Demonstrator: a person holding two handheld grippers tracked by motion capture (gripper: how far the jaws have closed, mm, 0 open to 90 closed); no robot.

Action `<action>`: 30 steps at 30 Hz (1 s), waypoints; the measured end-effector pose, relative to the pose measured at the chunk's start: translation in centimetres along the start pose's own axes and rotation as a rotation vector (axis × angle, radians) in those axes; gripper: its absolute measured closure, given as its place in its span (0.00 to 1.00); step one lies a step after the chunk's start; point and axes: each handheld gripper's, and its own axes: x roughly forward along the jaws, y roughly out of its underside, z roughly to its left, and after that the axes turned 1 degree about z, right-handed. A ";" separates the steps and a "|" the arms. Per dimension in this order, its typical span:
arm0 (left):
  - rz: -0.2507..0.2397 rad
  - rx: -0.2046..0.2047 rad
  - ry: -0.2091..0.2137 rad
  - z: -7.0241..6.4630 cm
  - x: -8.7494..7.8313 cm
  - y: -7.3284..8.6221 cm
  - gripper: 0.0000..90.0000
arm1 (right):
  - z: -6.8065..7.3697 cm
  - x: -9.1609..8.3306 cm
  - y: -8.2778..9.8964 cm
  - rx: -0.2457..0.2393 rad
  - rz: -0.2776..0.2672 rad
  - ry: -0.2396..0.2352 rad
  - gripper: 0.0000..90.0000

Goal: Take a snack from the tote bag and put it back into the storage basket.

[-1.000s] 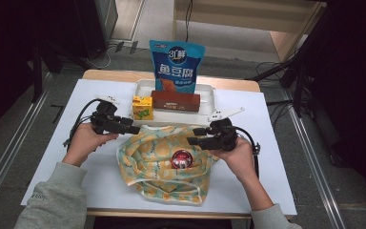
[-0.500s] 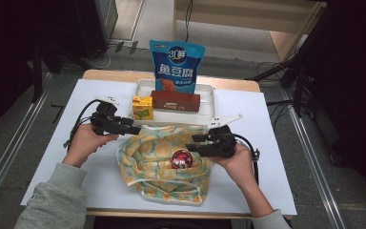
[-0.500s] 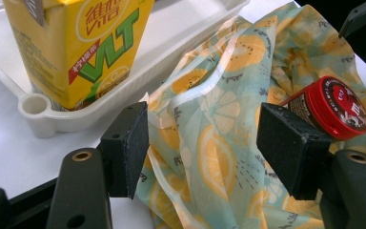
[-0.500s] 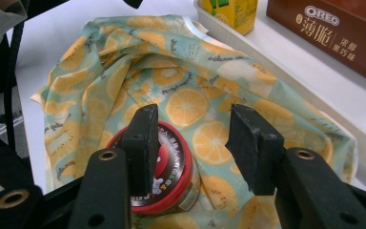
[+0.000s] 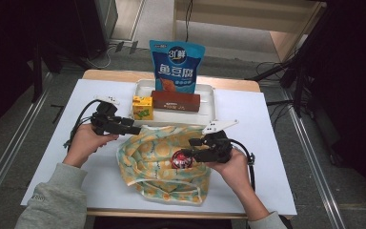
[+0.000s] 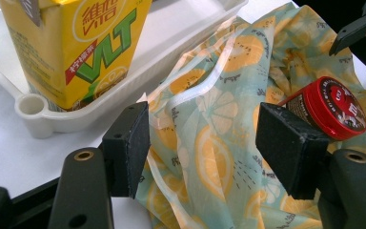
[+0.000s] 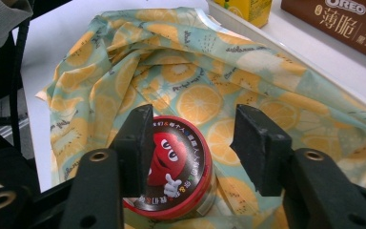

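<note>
A round red candy tin lies on its side on a lemon-print cloth bag spread over the white table. My right gripper sits at the tin. Its jaws have just been opening. In the right gripper view the tin lies between the pads of that gripper, with a gap showing at the right pad. My left gripper is open over the bag's far left edge. The bag cloth lies slack between the wide-apart pads of that gripper.
A white tray at the back holds a yellow drink carton, a brown biscuit box and an upright blue snack pouch. The tray's rim lies close to the left gripper. Bare tabletop lies left and right of the bag.
The right gripper has drifted slightly toward the near edge and its jaws stand wider around the tin. The left gripper has stayed put.
</note>
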 end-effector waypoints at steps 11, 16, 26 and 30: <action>-0.005 -0.024 0.008 0.3 -0.2 0.0 0.42 | 0.6 1.0 0.6 -0.016 0.022 0.001 0.43; 0.001 -0.029 -0.003 0.3 -0.2 0.0 0.41 | 0.8 1.6 1.1 -0.015 0.024 -0.002 0.39; -0.003 -0.032 -0.005 0.4 -0.1 0.0 0.41 | 1.0 2.2 1.5 0.005 0.030 -0.002 0.32; -0.003 -0.034 -0.005 0.4 -0.1 0.1 0.41 | 1.2 2.4 1.7 0.009 0.027 -0.006 0.29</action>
